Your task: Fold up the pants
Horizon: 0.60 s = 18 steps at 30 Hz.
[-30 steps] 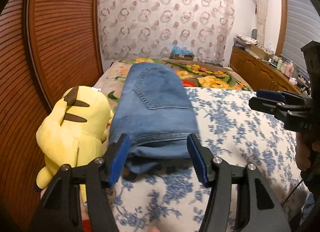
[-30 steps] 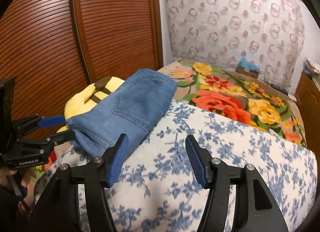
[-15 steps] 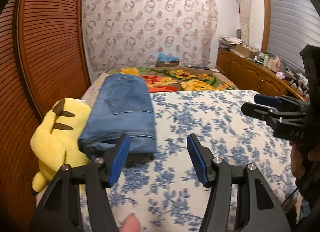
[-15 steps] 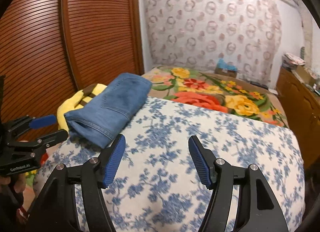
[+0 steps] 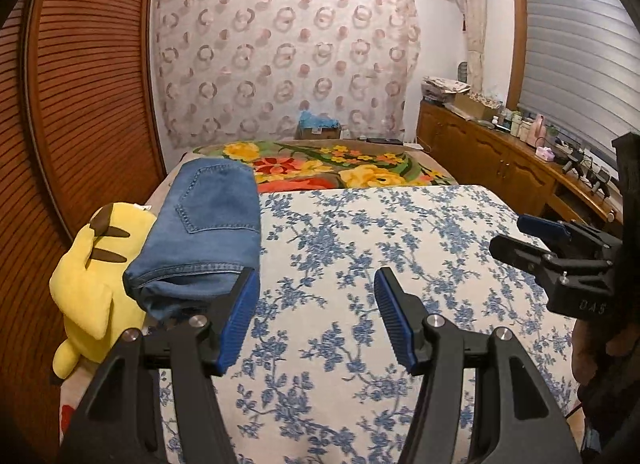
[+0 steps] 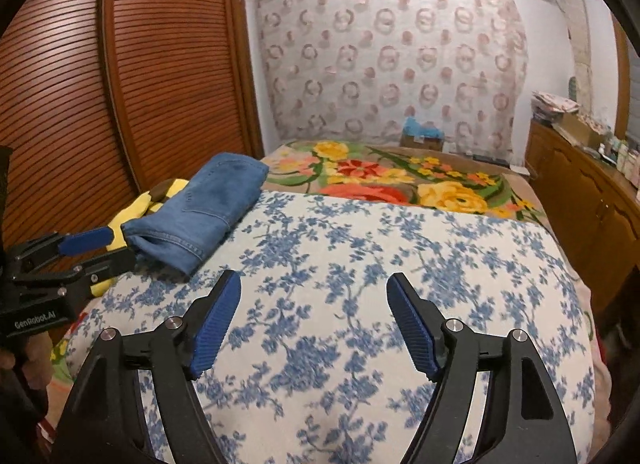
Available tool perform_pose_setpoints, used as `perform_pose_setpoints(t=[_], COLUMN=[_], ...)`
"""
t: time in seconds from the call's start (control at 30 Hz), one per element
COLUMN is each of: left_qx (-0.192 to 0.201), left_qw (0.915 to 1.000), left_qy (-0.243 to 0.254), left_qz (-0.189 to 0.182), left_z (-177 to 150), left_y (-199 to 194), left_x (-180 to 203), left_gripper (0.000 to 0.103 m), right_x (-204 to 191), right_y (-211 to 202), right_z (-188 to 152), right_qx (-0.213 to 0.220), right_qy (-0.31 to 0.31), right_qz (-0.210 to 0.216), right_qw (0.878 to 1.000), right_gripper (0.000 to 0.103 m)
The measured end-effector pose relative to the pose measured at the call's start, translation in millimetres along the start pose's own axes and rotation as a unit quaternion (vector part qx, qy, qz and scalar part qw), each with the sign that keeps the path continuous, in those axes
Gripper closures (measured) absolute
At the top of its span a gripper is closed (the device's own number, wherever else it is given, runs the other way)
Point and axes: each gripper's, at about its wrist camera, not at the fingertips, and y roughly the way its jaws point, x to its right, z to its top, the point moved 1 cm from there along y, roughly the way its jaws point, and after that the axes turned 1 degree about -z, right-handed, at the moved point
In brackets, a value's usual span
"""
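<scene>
White "GenRobot.AI" stands on the left gripper body; "DAS" shows on the right gripper body

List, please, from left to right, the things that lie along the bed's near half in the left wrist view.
Yellow plush toy → folded jeans → blue-flowered cover → right tongs.

Two handheld grippers, matte black frames with curved open-cut arms and silver pivot screws. Ribbed blue pads on each fingertip: left gripper, right gripper. White lettering "GenRobot.AI" on left body
</scene>
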Motion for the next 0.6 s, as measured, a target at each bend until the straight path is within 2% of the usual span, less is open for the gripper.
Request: perform_pose_setpoints(t=[0.2, 0.6], left_qx=[0.004, 0.013], left_qw=[1.0, 0.9996], left_qy=[0.004, 0.017], left_qz=[-0.001, -0.017], left_z=[-2, 4], left_y=[-10, -22], left_x=[19, 58], left_gripper=[0.044, 0.044], right_x=[14, 46], right_y=[-27, -85], right_z=[-11, -20], right_qx=[0.011, 0.039], right_qy=[0.013, 0.036], right_qz=[-0.005, -0.07], right_qw=[1.0, 0.996], right_gripper=[0.019, 0.017])
